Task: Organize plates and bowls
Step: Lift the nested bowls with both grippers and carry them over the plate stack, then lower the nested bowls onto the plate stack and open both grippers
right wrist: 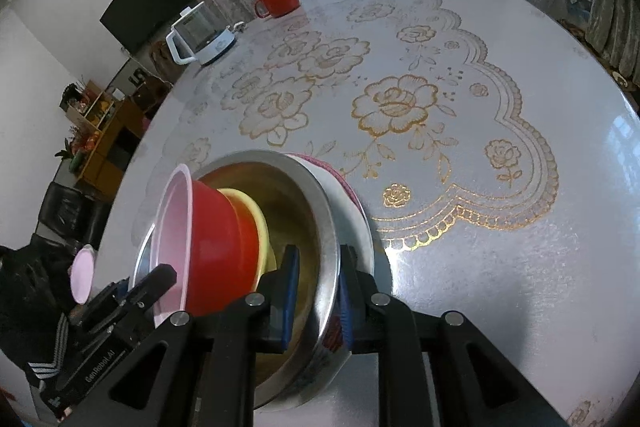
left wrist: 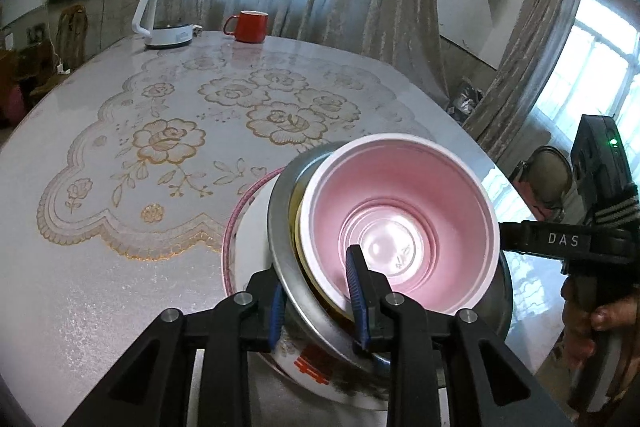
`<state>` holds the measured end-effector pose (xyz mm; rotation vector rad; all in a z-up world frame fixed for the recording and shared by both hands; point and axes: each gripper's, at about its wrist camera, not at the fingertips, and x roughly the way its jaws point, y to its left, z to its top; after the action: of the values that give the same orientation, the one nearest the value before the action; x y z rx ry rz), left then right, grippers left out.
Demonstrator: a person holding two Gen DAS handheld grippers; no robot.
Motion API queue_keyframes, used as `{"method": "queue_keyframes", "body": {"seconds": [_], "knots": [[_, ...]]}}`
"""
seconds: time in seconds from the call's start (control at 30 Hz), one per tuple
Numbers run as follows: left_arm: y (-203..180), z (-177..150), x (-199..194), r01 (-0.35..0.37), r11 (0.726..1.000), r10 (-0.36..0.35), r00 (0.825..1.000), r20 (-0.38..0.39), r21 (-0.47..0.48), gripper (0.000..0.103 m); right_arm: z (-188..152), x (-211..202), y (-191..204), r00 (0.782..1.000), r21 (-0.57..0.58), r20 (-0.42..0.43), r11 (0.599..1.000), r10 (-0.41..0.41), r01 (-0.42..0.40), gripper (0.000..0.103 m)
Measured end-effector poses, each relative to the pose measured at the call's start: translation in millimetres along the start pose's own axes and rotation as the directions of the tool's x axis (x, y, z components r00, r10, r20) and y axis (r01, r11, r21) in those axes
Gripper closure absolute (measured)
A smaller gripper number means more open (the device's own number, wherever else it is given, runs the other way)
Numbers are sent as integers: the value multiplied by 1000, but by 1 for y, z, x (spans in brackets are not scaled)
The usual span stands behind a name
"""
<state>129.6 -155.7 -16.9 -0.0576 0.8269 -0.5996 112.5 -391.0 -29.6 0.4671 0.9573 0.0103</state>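
Note:
A nested stack of bowls is held tilted above the table. A red bowl with a pink inside (left wrist: 400,215) (right wrist: 212,239) sits in a yellow bowl (right wrist: 256,219), which sits in a steel bowl (left wrist: 288,267) (right wrist: 324,227). Under them is a white bowl with a pink rim and a red mark (left wrist: 248,227) (right wrist: 352,211). My left gripper (left wrist: 316,295) is shut across the rims of the stack, one finger inside the pink bowl. My right gripper (right wrist: 318,295) is shut on the steel bowl's rim from the opposite side; it also shows in the left wrist view (left wrist: 560,239).
The table (left wrist: 120,267) has a white cloth with gold roses. A red mug (left wrist: 248,25) (right wrist: 278,1) and a white electric kettle (left wrist: 168,17) (right wrist: 200,35) stand at its far edge. Curtains hang behind. A shelf unit (right wrist: 100,131) stands beside the table.

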Motion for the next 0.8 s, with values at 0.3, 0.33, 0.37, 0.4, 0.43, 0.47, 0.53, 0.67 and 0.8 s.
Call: {"method": "queue_keyframes", "body": {"seconds": [0.3, 0.33, 0.37, 0.4, 0.43, 0.47, 0.53, 0.67, 0.8], "knots": [[0, -5, 1, 9, 1000, -9, 1000, -4, -2, 73, -2, 1, 1, 1000, 12, 11, 1000, 8, -8, 81], [1, -6, 0, 9, 1000, -9, 1000, -3, -4, 73, -3, 0, 2, 1000, 14, 14, 1000, 8, -8, 79], [1, -7, -1, 10, 1000, -10, 1000, 3, -4, 73, -3, -2, 1, 1000, 19, 22, 1000, 9, -9, 77], [1, -7, -2, 10, 1000, -10, 1000, 4, -3, 72, -3, -4, 1, 999, 22, 31, 1000, 9, -9, 77], [2, -7, -4, 11, 1000, -11, 1000, 7, -6, 71, -4, -6, 2, 999, 24, 38, 1000, 7, -8, 76], [3, -7, -5, 13, 1000, -13, 1000, 10, -9, 71, -4, -8, 2, 999, 26, 47, 1000, 3, -4, 75], [4, -8, -8, 8, 1000, -8, 1000, 17, -9, 71, -4, -12, 2, 998, 27, 60, 1000, -3, 1, 75], [8, -9, -14, 9, 1000, -9, 1000, 28, -20, 70, -6, -16, 3, 998, 27, 66, 1000, 1, -3, 75], [13, -10, -20, 7, 999, -5, 999, 45, -46, 66, -8, -17, 6, 997, 20, 72, 1000, 1, -3, 75]]}}
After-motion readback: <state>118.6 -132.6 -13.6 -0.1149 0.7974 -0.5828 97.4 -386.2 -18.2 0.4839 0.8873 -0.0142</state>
